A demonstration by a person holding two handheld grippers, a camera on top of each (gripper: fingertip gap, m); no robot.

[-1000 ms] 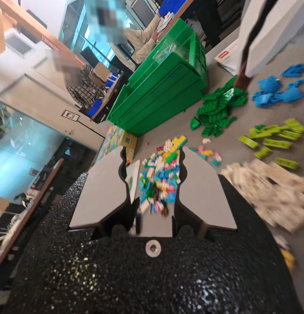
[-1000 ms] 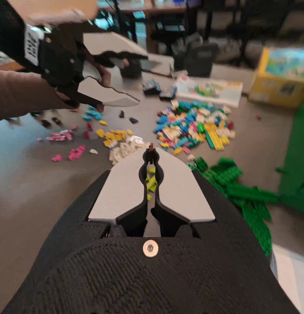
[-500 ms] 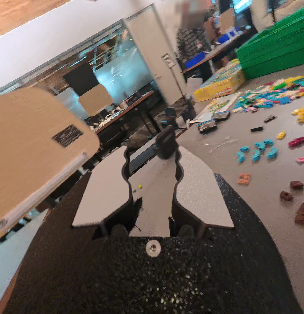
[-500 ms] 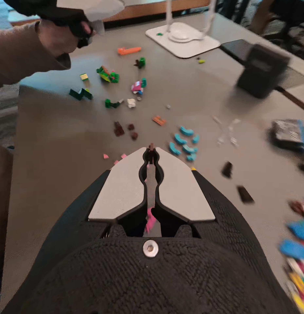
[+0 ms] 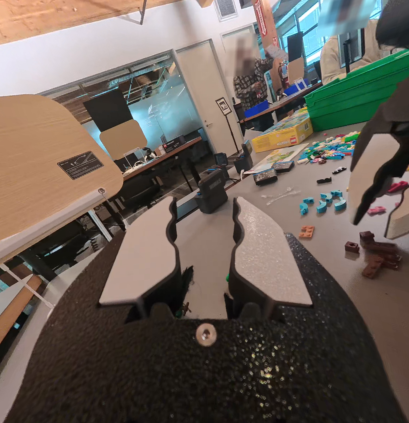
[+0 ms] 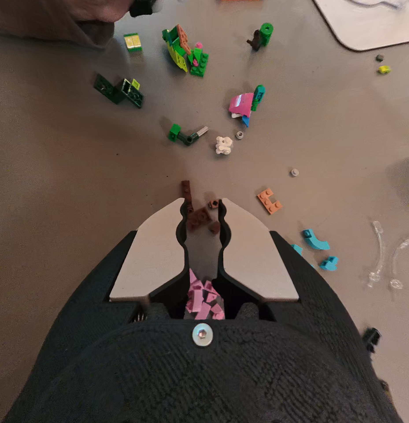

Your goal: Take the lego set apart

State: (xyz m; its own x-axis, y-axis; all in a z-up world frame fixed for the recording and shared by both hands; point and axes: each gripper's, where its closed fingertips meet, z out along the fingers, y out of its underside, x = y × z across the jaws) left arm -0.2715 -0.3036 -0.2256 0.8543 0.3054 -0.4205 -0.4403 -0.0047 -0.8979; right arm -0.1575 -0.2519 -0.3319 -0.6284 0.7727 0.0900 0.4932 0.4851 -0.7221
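Note:
My right gripper (image 6: 201, 203) is open and hovers just above a small heap of brown bricks (image 6: 199, 217) on the grey table; nothing is pressed between its pads. The left wrist view shows it (image 5: 372, 229) over the same brown heap (image 5: 379, 254). My left gripper (image 5: 204, 201) is open and empty, low over the table near its edge. Small built-up lego pieces lie farther off: a green and lime clump (image 6: 182, 50), a dark green one (image 6: 118, 91), a pink and blue one (image 6: 244, 105) and a green peg piece (image 6: 187, 136).
An orange plate (image 6: 269, 201), turquoise curved bricks (image 5: 322, 201) and pink bricks (image 6: 202, 299) lie sorted nearby. A black charger block (image 5: 211, 194) stands at the table edge ahead of my left gripper. A yellow box (image 5: 283, 135), green trays (image 5: 359, 100) and a mixed brick pile (image 5: 329, 148) are at the back. My right tips are roughly 8 cm from the green peg piece (image 6: 187, 136).
My right gripper swung left across the table shut on a tiny brown piece, then opened over the brown heap; the piece is no longer at its tips. My left gripper swung left and narrowed slightly.

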